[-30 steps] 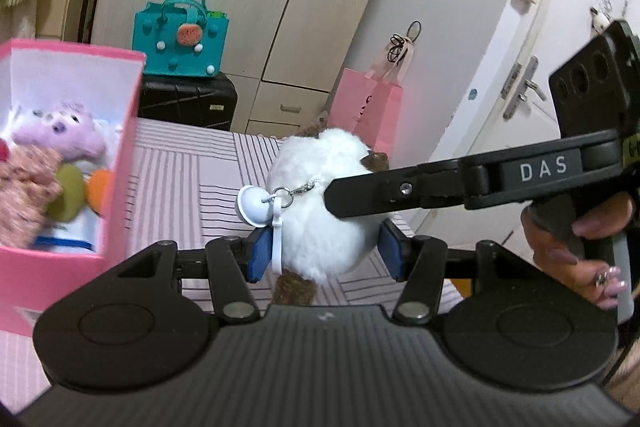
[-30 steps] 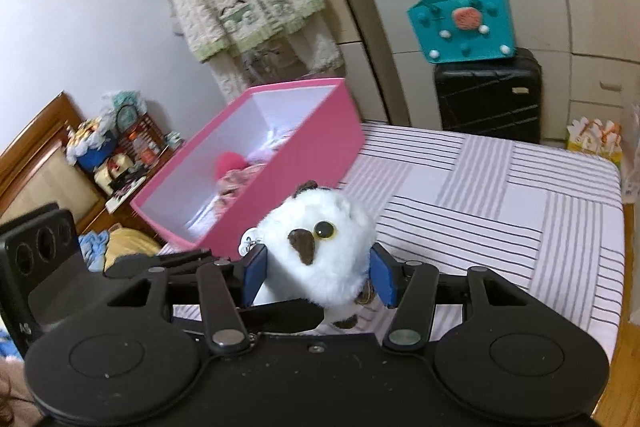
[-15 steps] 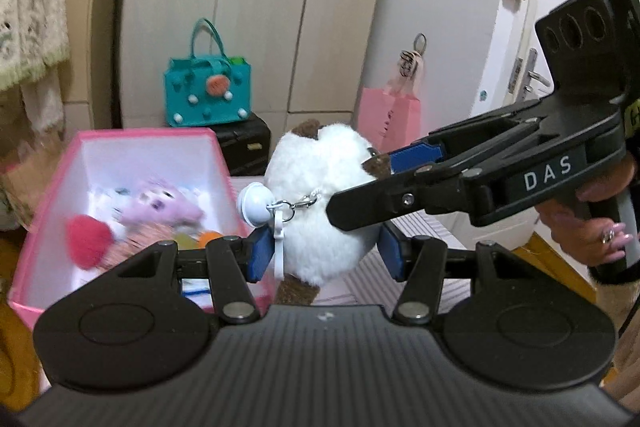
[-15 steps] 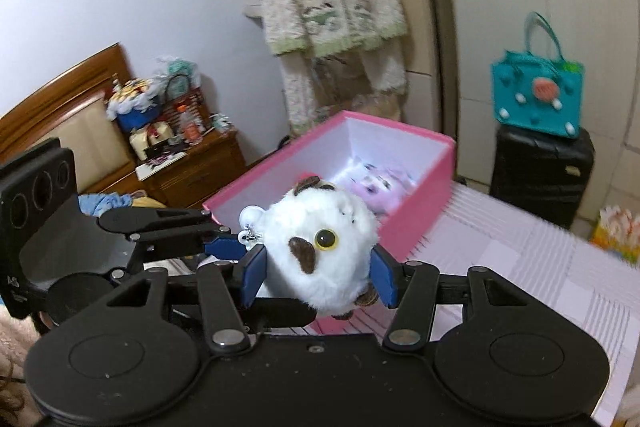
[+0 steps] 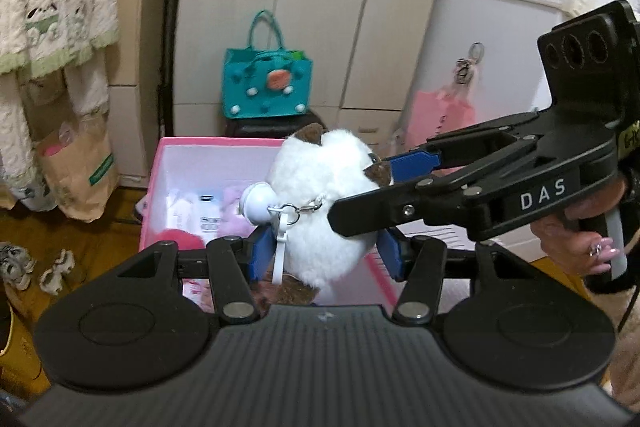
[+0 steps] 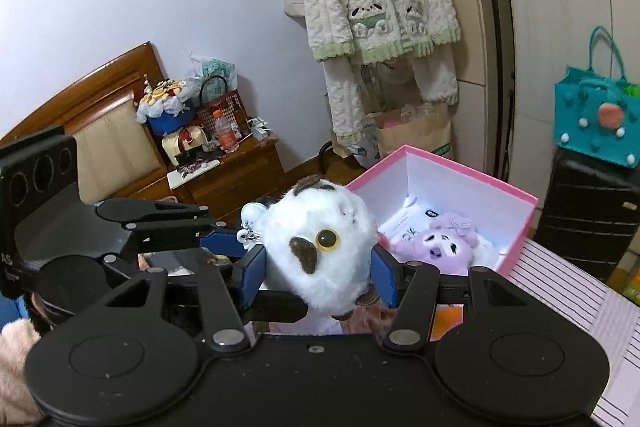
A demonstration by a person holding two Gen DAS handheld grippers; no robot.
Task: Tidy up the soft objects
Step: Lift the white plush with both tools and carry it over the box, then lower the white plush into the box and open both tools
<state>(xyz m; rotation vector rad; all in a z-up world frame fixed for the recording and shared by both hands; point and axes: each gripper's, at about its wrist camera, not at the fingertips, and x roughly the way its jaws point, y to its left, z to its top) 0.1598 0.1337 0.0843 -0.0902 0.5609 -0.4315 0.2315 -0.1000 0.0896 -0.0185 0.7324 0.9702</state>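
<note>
Lighting: soft, even indoor light, moderately bright; shadows faint. Quality: strong fisheye bending at edges, dark vignette corners, slight motion blur on background, foreground sharp

The white plush toy (image 5: 320, 211), clamped between both grippers, now hangs above the pink box (image 5: 168, 163) instead of over the striped table beside it.

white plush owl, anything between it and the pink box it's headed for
Nothing visible blocks it. The white plush owl, clamped by both the left gripper and right gripper, hangs at the open-topped pink box. A purple plush lies inside, with bare floor beside it.
</note>
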